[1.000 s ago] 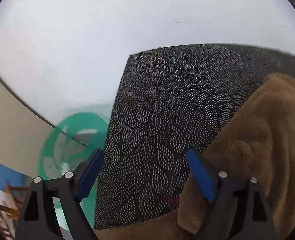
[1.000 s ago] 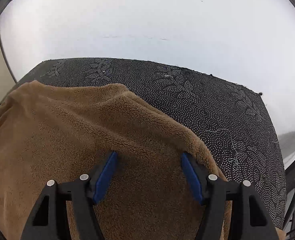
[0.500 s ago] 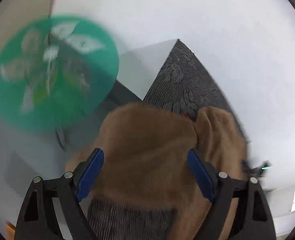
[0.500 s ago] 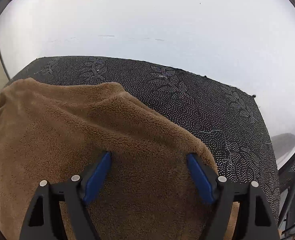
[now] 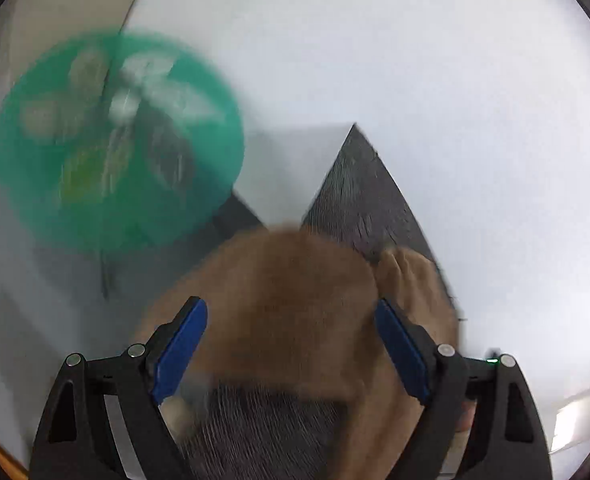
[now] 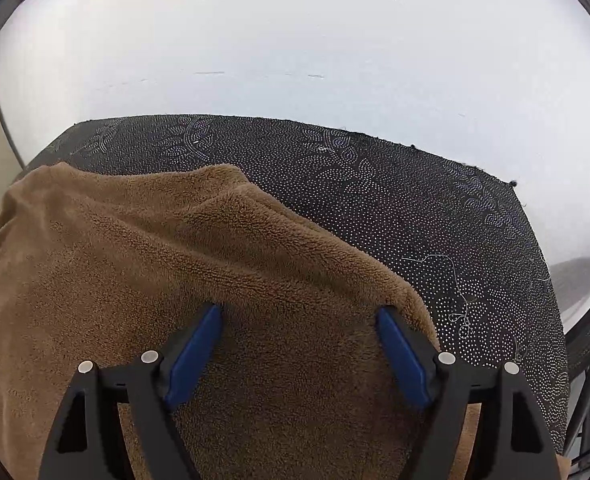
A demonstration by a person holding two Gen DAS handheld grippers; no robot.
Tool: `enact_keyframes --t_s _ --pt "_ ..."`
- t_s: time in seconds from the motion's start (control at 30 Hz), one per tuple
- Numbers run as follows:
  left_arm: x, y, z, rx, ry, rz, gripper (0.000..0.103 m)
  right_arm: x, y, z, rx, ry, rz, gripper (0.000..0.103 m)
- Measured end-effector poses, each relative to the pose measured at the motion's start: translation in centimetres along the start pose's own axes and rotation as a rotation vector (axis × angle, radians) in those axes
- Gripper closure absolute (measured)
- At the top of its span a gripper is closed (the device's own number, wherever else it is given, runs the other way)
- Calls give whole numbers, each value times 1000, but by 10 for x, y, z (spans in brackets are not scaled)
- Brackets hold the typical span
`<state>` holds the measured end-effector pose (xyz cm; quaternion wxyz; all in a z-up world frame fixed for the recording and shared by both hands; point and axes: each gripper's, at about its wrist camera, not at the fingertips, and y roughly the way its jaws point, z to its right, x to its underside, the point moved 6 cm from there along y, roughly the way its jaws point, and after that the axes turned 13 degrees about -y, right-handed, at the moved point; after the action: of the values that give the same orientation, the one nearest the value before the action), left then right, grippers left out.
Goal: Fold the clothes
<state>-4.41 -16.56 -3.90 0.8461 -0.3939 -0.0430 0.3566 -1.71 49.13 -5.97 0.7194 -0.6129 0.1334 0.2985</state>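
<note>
A white wall point(image 6: 295, 40) rises behind the dark dotted tablecloth point(image 6: 415, 208); a blurred green disc point(image 5: 115, 140) stands left.

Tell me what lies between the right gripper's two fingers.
In the right wrist view, only the brown fleece garment shows between the open right gripper's blue fingers, lying on the black patterned cloth.

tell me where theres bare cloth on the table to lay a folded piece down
In the right wrist view, the black dotted tablecloth lies bare in a band between the brown fleece garment and the table's far and right edges. Nearer the right gripper, the fleece covers everything. The left wrist view is blurred; only a far corner of cloth shows bare.
</note>
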Motion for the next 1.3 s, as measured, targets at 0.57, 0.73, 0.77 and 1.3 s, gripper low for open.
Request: enact_keyframes --t_s 0.57,0.73,0.77,1.3 --pt "5 75 9 -93 86 -114 53 0 -10 -6 0 3 0 21" --pt "-2 42 -3 -52 19 21 89 0 -9 -7 2 1 0 21" --pt "-6 35 -6 -38 4 58 90 -1 -7 -6 3 1 0 21" --pt "-22 29 -14 -195 83 171 73 -1 -6 -5 1 4 -1 21"
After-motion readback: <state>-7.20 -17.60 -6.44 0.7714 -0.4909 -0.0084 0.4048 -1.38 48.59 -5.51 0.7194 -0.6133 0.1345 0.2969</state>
